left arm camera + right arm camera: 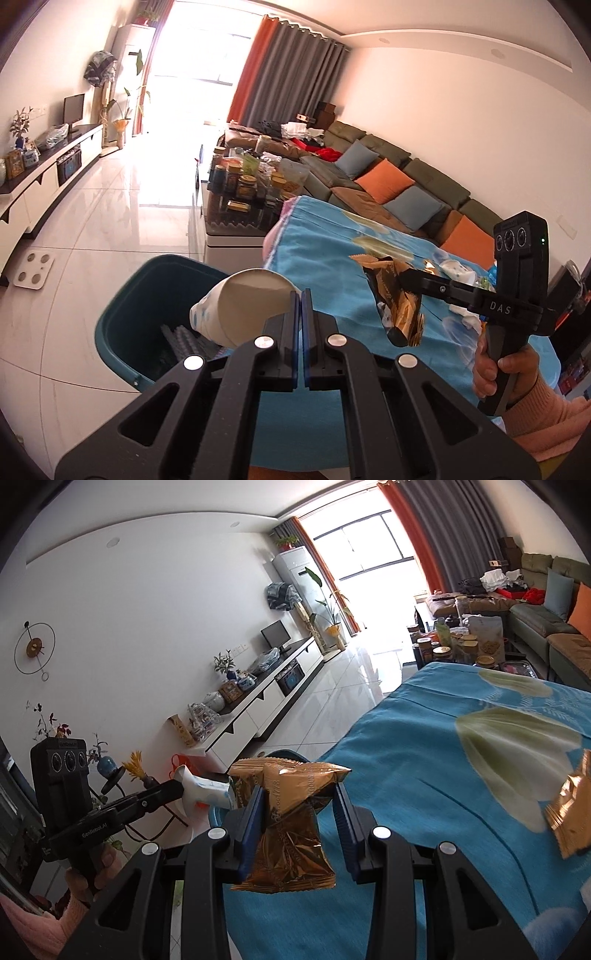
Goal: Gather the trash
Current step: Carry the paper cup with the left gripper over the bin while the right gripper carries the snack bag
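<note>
My left gripper (300, 308) is shut on the rim of a white paper cup (240, 306) with blue dots. The cup hangs tilted over a teal bin (166, 280) on the floor beside the table. A crushed plastic bottle (184, 339) lies inside the bin. My right gripper (299, 794) is shut on a crumpled gold snack wrapper (291, 823), held above the near edge of the blue-clothed table (424, 757). In the left wrist view the right gripper (406, 282) and its wrapper (399, 310) hang to the right of the cup. A second gold wrapper (569, 808) lies on the cloth at right.
More white scraps (456, 269) lie on the cloth further back. A coffee table crowded with jars (243, 177) stands beyond the table, with a long sofa (388, 177) on the right. A TV cabinet (48, 173) lines the left wall; a scale (33, 267) lies on the tiled floor.
</note>
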Motion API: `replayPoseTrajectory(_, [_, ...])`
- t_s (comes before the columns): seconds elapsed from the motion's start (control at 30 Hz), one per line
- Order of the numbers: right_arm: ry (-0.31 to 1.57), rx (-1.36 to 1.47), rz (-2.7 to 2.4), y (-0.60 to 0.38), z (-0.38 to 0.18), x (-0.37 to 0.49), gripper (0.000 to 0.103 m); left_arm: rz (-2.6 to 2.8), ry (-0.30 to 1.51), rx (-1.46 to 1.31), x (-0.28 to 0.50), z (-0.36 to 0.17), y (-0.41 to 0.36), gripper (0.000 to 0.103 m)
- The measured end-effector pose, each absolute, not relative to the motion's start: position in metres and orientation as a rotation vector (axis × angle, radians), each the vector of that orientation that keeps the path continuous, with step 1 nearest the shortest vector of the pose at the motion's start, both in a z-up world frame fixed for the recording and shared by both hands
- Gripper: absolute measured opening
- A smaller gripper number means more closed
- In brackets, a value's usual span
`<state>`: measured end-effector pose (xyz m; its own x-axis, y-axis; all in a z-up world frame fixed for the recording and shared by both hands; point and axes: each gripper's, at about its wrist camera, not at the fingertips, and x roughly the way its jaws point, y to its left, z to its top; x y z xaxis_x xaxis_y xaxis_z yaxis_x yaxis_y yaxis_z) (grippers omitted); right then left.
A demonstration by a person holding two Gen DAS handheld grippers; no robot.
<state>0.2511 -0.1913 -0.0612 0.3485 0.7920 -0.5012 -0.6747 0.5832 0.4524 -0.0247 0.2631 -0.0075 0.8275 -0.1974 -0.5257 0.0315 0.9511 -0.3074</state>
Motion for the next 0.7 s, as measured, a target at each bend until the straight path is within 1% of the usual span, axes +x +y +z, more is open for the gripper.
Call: replayPoseTrajectory(0.7, [0.768,0.101,1.030,-0.131,-0.063,0.263,0.036,-0.053,0.593,-0.307,-0.024,-0.009,0.286,0.002])
